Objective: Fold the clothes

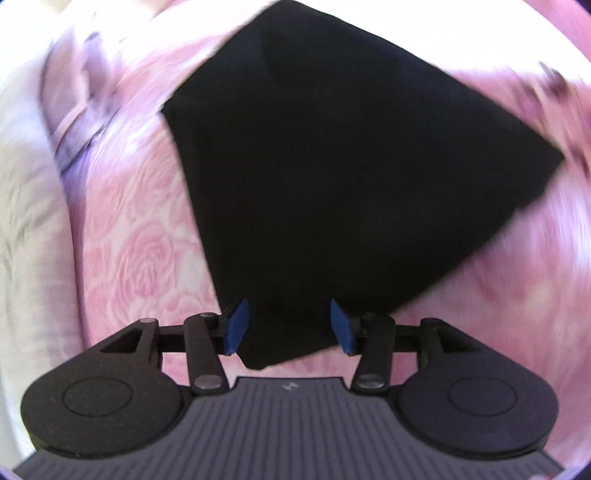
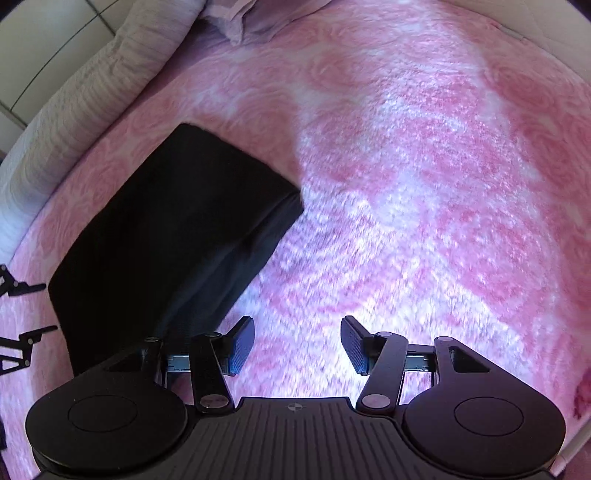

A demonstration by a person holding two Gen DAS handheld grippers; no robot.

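On my left gripper (image 1: pixel 290 326) the blue pads (image 1: pixel 237 325) stood apart, moderately wide, with a corner of the folded black garment (image 1: pixel 332 177) lying in the gap below them; I could not see either pad pressing on the cloth, so I read it as released rather than pinched. From that tool the garment spread ahead and upward as a dark, flat, folded shape, one corner pointing back toward me under the fingers, the rest fanning out to the right. It lay on the pink rose-patterned bedspread (image 1: pixel 147 258), which was blurred around the edges of the left view. Off to the left of the tool I saw a pale quilted edge of the bed (image 1: pixel 26 229). On my right gripper (image 2: pixel 297 343) the jaws also stood apart, about half wide, with nothing between them but bare bedspread (image 2: pixel 424 184). From this tool the black garment (image 2: pixel 166 236) lay ahead and to the left, a thick folded rectangle, its near edge just beside the left finger (image 2: pixel 242 343) but not between the pads. At the far left margin of the right view I made out the black linkages of the other gripper (image 2: pixel 22 314), close to the garment's near corner. Beyond the garment ran the pale quilted border (image 2: pixel 92 96), and crumpled lilac fabric (image 2: pixel 240 18) lay at the top.
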